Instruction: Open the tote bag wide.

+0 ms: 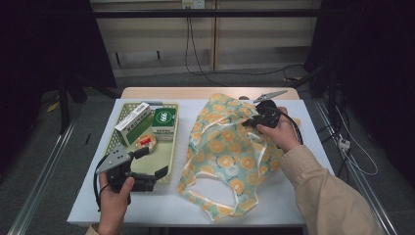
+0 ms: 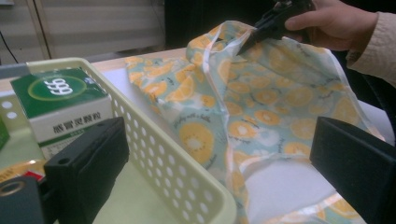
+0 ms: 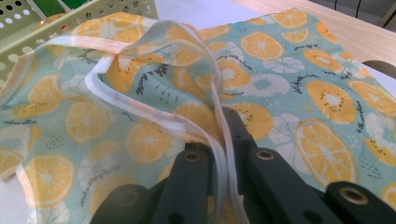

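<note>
A cloth bag [image 1: 220, 147] printed with orange slices lies on the white table top [image 1: 147, 205], its far end lifted. My right gripper [image 1: 247, 122] is shut on the bag's white-trimmed edge near the top; in the right gripper view the trim [image 3: 219, 140] runs between the closed jaws of the gripper [image 3: 224, 121]. My left gripper [image 1: 152, 162] hovers open by the near right corner of a pale green basket [image 1: 172, 147], nothing between its jaws. In the left gripper view the open gripper [image 2: 219, 158] faces the bag [image 2: 261, 98] and the basket rim [image 2: 154, 135].
Inside the basket are a green and white box [image 1: 164, 122], a longer box [image 1: 132, 123] leaning beside it and a small round item [image 1: 148, 142]. The green box [image 2: 60, 107] stands close to the left jaw. Cables hang at the table's right edge.
</note>
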The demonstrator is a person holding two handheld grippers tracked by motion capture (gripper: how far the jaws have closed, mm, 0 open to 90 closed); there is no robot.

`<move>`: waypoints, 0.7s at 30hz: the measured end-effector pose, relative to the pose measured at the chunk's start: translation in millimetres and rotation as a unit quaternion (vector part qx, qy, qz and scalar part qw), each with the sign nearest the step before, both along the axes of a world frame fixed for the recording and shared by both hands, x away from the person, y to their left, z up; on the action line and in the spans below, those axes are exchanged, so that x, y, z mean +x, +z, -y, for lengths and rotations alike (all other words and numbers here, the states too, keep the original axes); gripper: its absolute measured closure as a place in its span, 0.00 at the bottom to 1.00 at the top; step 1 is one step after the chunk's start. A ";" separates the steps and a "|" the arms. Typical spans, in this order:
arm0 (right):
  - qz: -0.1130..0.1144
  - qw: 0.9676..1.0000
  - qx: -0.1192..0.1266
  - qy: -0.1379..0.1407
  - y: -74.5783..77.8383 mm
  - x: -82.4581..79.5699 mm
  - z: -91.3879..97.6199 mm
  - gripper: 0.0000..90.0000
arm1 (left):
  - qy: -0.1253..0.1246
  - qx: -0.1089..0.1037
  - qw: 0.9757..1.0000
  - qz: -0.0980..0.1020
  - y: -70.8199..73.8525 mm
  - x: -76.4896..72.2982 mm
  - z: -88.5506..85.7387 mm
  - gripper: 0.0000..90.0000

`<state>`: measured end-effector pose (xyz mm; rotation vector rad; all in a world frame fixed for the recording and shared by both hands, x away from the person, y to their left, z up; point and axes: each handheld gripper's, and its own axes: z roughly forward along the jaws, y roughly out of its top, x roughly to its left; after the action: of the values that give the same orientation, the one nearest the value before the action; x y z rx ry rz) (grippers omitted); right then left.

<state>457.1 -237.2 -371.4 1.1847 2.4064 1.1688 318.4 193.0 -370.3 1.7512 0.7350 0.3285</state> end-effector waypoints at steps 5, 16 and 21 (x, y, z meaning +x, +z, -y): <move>-0.003 1.000 0.000 0.003 -0.4 -0.9 -1.1 0.99 | 0.005 0.008 1.000 0.002 10.8 13.8 -1.1 0.05; 0.001 1.000 0.003 0.007 1.2 -2.7 -1.6 0.99 | 0.016 0.020 1.000 0.007 18.0 44.9 -5.0 0.05; 0.000 1.000 0.004 0.006 1.0 -2.5 -1.4 0.99 | 0.029 0.022 0.999 0.007 15.1 60.5 -6.6 0.05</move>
<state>454.6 -235.9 -370.4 1.1744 2.4146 1.1844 378.9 199.5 -355.2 1.7704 0.7760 0.3992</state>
